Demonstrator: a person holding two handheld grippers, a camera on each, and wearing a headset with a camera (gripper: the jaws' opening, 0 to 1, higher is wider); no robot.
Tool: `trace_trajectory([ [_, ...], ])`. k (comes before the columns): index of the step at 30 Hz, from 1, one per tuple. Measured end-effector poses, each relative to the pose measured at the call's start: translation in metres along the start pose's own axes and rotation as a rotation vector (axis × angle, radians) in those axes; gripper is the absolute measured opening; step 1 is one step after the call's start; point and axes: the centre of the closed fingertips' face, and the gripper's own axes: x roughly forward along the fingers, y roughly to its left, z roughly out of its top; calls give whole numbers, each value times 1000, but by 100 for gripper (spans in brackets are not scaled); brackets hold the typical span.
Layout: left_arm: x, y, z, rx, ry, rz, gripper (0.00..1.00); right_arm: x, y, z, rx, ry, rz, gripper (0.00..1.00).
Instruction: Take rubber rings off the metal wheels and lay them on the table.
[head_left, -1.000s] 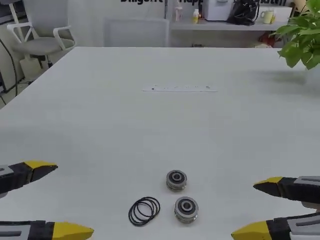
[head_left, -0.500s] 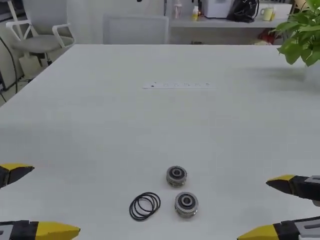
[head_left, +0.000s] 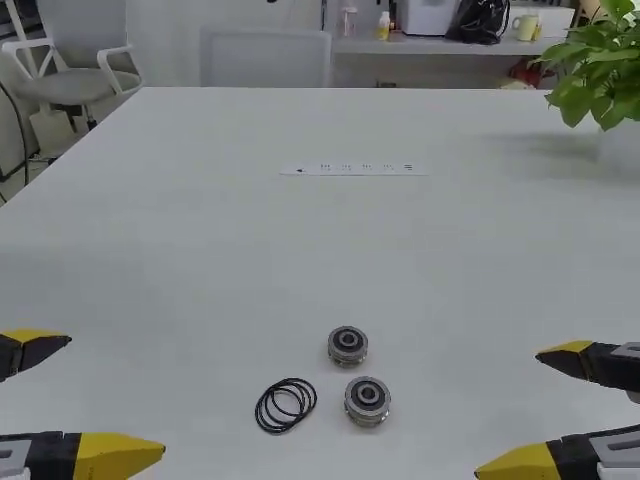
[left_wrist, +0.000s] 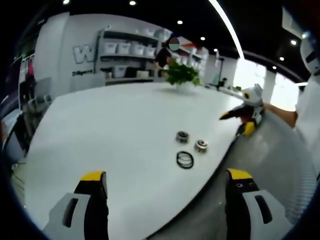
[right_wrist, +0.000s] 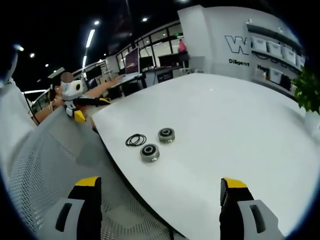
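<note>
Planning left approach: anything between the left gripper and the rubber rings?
Nothing. Head view shows only bare table between the left gripper and the rubber rings.

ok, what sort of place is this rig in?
Probably an office or meeting room rather than a workshop: big white table, swivel chair, potted plant, wall shelves with bins.

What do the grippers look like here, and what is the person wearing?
Left gripper and right gripper match: two pointed jaws each, yellow tips, black behind, grey slotted bases. The person's sleeve looks white.
</note>
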Motion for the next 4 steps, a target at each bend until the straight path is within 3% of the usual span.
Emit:
trace_trajectory([
  [4,-4,0,7,29,-22,12,96,-5,-4,12,0,-59,-36,99],
])
